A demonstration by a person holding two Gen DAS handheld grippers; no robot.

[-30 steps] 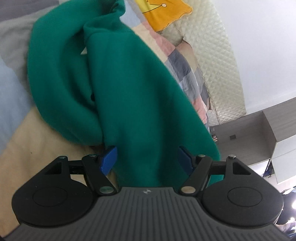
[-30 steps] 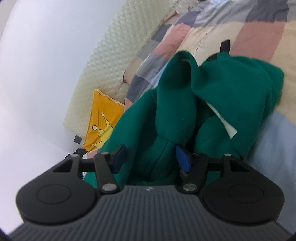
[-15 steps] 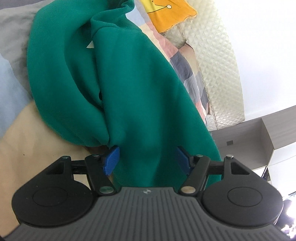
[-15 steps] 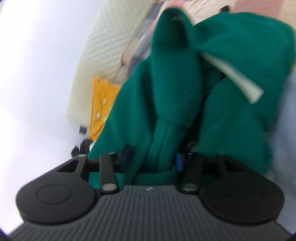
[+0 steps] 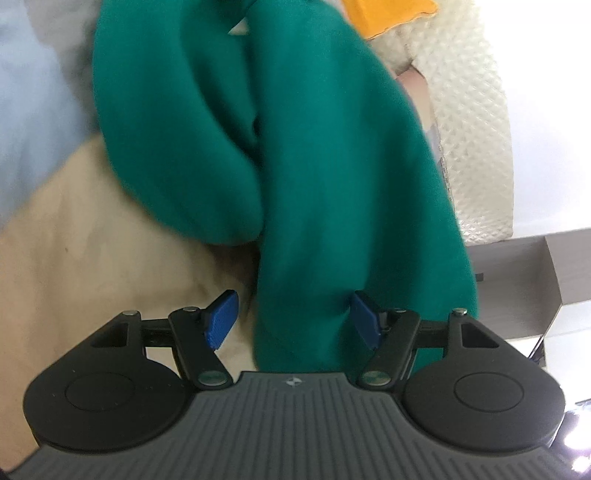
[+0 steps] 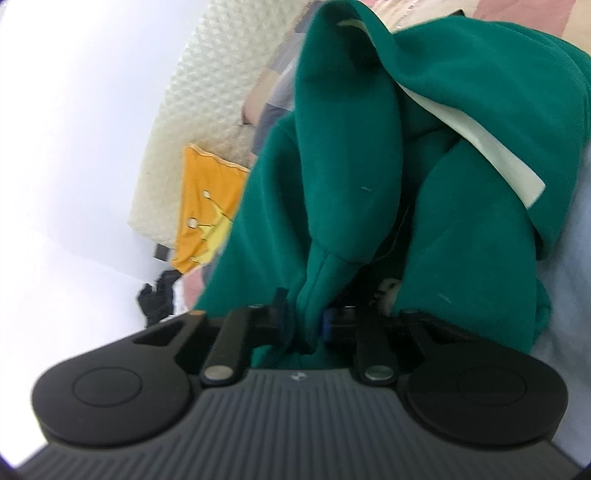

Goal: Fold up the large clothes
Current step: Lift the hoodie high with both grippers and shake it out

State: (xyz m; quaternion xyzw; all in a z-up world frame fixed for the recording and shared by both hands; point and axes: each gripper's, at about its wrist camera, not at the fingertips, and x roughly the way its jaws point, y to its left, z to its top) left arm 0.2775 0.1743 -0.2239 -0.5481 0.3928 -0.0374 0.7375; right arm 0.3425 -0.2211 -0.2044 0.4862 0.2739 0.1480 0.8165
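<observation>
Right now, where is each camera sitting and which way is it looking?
Left wrist view: sits on the left hand-held gripper, looking forward along its open blue fingers at the green garment on the patchwork bedspread; no hand shows.
Right wrist view: sits on the right hand-held gripper, whose jaws have just been closing and now pinch a fold of the green garment; no hand shows.
Both views share the garment, the orange cushion and the cream quilted headboard.
</observation>
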